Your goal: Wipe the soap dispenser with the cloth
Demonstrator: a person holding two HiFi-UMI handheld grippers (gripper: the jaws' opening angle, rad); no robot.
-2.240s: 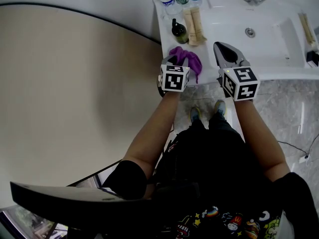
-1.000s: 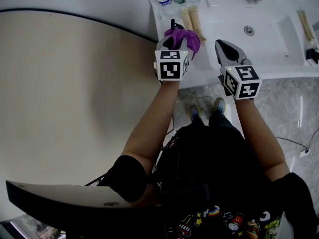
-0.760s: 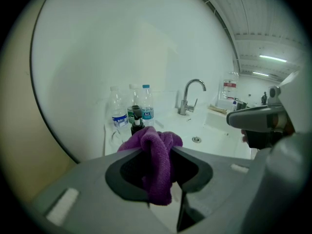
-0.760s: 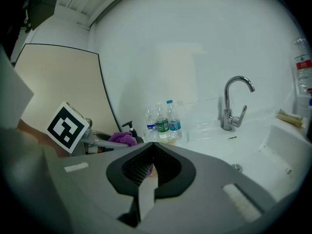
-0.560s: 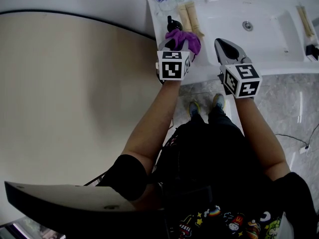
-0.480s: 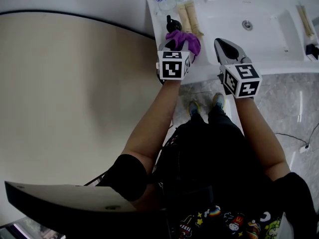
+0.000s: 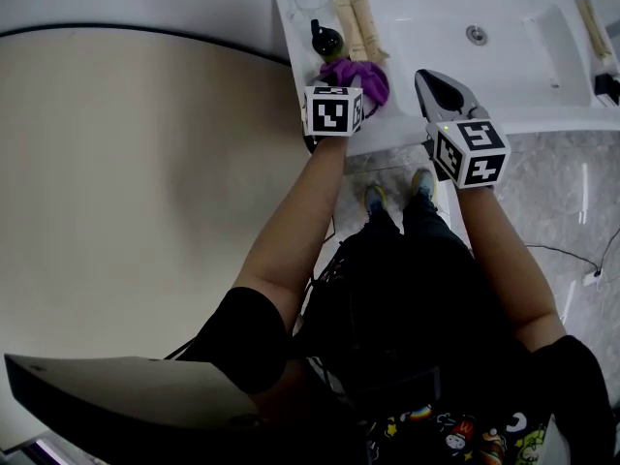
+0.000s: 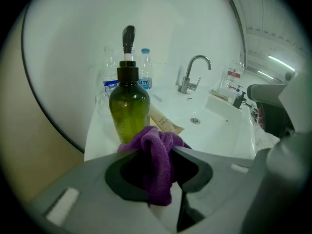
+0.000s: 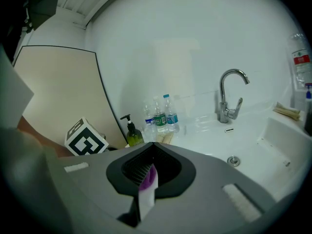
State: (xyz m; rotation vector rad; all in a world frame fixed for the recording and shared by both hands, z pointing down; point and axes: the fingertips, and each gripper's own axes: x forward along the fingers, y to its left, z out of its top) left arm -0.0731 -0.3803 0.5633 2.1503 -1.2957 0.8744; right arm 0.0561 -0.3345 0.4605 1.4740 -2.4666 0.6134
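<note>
A dark green soap dispenser [image 8: 129,108] with a black pump stands upright at the left end of the white counter [image 7: 387,129]; it also shows as the dispenser [image 7: 325,42] and as the dispenser [image 9: 132,133]. My left gripper [image 8: 158,152] is shut on a purple cloth [image 8: 155,150], bunched just in front of the bottle's lower body. From the head view the cloth [image 7: 354,74] lies right beside the dispenser, ahead of the left gripper [image 7: 341,83]. My right gripper [image 7: 436,77] hovers over the counter's front edge, jaws together and holding nothing.
Water bottles [image 9: 160,113] stand behind the dispenser, with two tan tubes [image 7: 354,17] lying beside it. A chrome faucet [image 9: 229,96] and the sink basin [image 7: 484,37] are to the right. A beige panel [image 7: 145,182] borders the counter's left.
The left gripper has carried the purple cloth from the counter's front edge forward to the soap dispenser. The right gripper has hardly moved.
</note>
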